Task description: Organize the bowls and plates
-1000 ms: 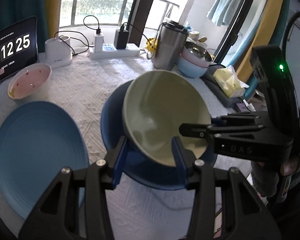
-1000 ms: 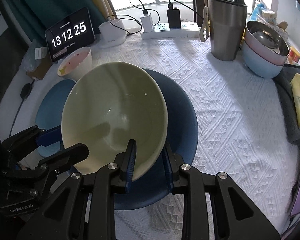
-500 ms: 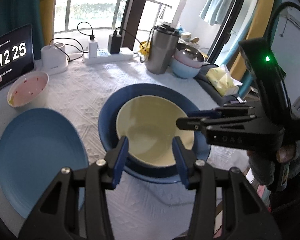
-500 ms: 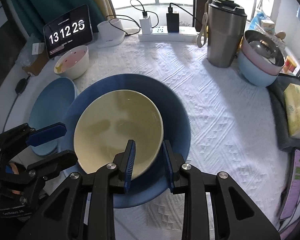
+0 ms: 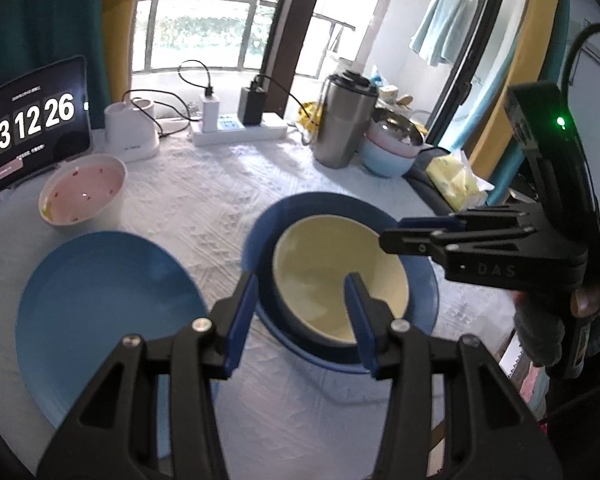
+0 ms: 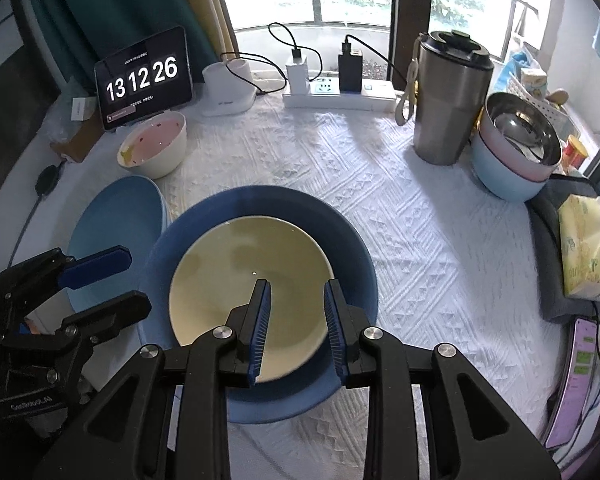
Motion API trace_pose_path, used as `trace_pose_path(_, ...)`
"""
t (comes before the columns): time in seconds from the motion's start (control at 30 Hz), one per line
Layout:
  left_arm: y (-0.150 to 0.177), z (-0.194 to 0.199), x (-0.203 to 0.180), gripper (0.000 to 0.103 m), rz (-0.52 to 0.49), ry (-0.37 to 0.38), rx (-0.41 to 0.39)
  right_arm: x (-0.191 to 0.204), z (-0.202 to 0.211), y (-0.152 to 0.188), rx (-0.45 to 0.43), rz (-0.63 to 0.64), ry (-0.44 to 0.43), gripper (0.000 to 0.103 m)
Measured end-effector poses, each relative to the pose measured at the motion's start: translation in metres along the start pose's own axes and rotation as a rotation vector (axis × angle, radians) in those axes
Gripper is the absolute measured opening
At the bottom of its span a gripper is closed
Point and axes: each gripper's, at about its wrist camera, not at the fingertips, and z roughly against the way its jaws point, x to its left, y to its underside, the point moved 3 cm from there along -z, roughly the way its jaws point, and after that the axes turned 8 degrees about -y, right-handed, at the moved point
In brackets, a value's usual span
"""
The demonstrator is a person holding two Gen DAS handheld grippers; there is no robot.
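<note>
A pale yellow-green bowl (image 5: 336, 272) (image 6: 236, 276) lies flat inside a dark blue plate (image 5: 320, 204) (image 6: 352, 248) on the white cloth. My left gripper (image 5: 300, 304) (image 6: 140, 280) hovers open above the bowl's near-left side, touching nothing. My right gripper (image 6: 296, 292) (image 5: 390, 232) stands open over the bowl's near rim, which shows in the gap between its pads without being pressed. A light blue plate (image 5: 100, 312) (image 6: 116, 232) lies left of the stack. Behind it sits a white bowl with a pink inside (image 5: 82, 192) (image 6: 154, 148).
At the back right stand a steel tumbler (image 6: 448, 100) and a nest of pale blue, pink and steel bowls (image 6: 512, 148). A tablet clock (image 6: 142, 76), a power strip (image 6: 340, 92) and cables line the back. A tissue pack (image 6: 584, 248) and a phone (image 6: 576, 372) lie at the right edge.
The bowl, tilted up between both grippers a second ago, has come down flat into the dark blue plate. My left gripper has drawn back and up from it.
</note>
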Motion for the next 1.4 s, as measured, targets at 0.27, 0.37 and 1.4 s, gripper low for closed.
trace_pose_path(0.27, -0.009, 0.008, 0.035, 0.047, 0.04, -0.038, -0.031, 0.018, -0.007, -0.014, 0.003, 0.024, -0.011, 0.029)
trace_pose_path(0.37, -0.012, 0.012, 0.05, 0.047, 0.057, -0.056, -0.045, 0.028, -0.011, -0.021, 0.008, 0.04, -0.014, 0.03)
trace_pose_path(1.4, -0.039, 0.02, 0.195, 0.047, 0.195, -0.19, -0.099, 0.124, -0.075, -0.106, 0.036, 0.136, -0.071, 0.03)
